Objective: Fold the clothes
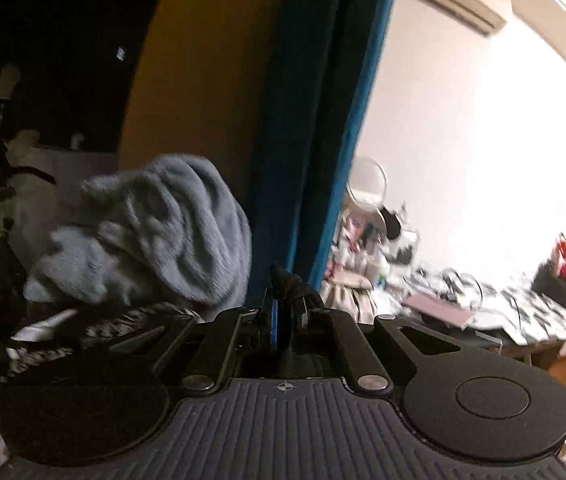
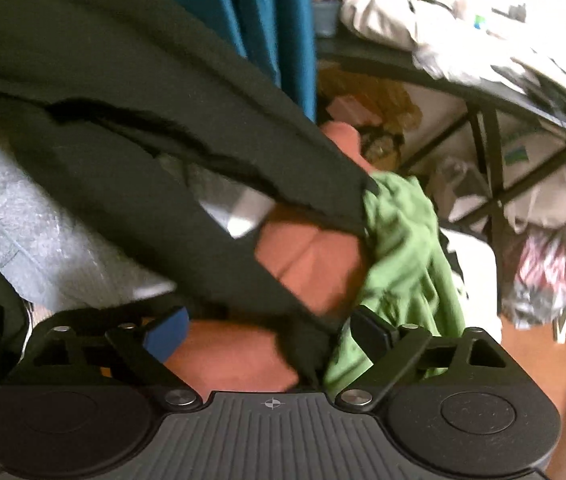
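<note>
In the left wrist view my left gripper [image 1: 285, 312] is shut, and a small bunch of dark garment [image 1: 293, 284] sticks out above its fingertips. A dark green-black garment [image 2: 131, 92] stretches from the upper left of the right wrist view down to the bottom centre. There a fold of it passes between the widely spread fingers of my right gripper [image 2: 271, 328], which is open. A crumpled green garment [image 2: 403, 248] lies just past the right finger. A fluffy grey-blue garment [image 1: 155, 232] is heaped to the left of the left gripper.
A teal curtain [image 1: 315, 120] hangs straight ahead of the left gripper. A cluttered table [image 1: 483, 312] stands at the right; its black frame [image 2: 487, 168] has bags under it. An orange rounded shape [image 2: 315, 256] lies under the dark garment. A patterned cloth [image 1: 95, 332] sits at the lower left.
</note>
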Available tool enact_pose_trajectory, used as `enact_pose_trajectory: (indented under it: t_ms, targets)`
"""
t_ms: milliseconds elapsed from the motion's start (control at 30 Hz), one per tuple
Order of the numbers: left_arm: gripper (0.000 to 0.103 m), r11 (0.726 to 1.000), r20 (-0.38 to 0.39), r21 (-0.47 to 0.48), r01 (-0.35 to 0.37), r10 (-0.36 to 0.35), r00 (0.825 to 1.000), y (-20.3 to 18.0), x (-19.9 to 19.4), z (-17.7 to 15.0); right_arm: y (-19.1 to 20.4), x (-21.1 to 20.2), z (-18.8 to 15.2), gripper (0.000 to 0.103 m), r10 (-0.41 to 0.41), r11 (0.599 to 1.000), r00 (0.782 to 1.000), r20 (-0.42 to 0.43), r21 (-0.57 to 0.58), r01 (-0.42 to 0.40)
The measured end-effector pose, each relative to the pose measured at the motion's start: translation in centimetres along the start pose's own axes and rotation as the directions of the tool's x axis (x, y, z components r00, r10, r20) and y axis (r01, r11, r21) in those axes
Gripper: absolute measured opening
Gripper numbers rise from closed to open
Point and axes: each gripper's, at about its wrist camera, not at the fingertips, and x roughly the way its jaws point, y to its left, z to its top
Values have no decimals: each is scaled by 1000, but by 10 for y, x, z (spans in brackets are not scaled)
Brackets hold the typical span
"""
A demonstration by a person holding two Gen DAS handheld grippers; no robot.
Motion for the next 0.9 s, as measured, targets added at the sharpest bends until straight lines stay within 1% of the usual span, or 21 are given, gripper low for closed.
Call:
enact_pose_trajectory:
  t_ms: [100,167,233,300,433,567,633,667,733,800,900]
  targets:
    - [6,1000,52,-15,-18,19,998,9,-21,7,18,4,8,91,-20,997,999,31,-71,23]
    - [6,999,79,-25,-35,37,996,16,-33,10,31,7,14,98,-33,992,998,52,-118,39]
    - [6,998,107,-35,-52,56,993,24,-44,14,43,10,19,102,-44,985,996,74,-164,56]
    - [6,997,134,-43,-68,73,988,31,-55,18,55,13,27,102,-51,972,993,109,-222,74]
    - [6,993,182,-59,-99,108,977,45,-74,27,74,25,45,102,-34,950,987,156,-302,81]
    - [6,992,180,-56,-115,124,976,54,-81,32,98,44,61,102,16,938,988,153,-344,38]
    - [6,988,168,-43,-148,153,974,56,-79,32,113,50,65,102,62,930,989,133,-368,-9]
    - [6,987,165,-50,-150,157,974,58,-80,32,122,50,63,102,90,921,987,132,-389,-32]
    - [6,986,159,-63,-155,164,974,62,-80,31,137,47,57,102,128,895,981,145,-442,-52]
    - [6,986,159,-66,-153,162,974,64,-81,30,146,49,50,102,145,870,979,144,-490,-57]
    - [6,989,163,-57,-134,142,976,67,-83,29,152,59,45,102,138,852,982,130,-521,-51]
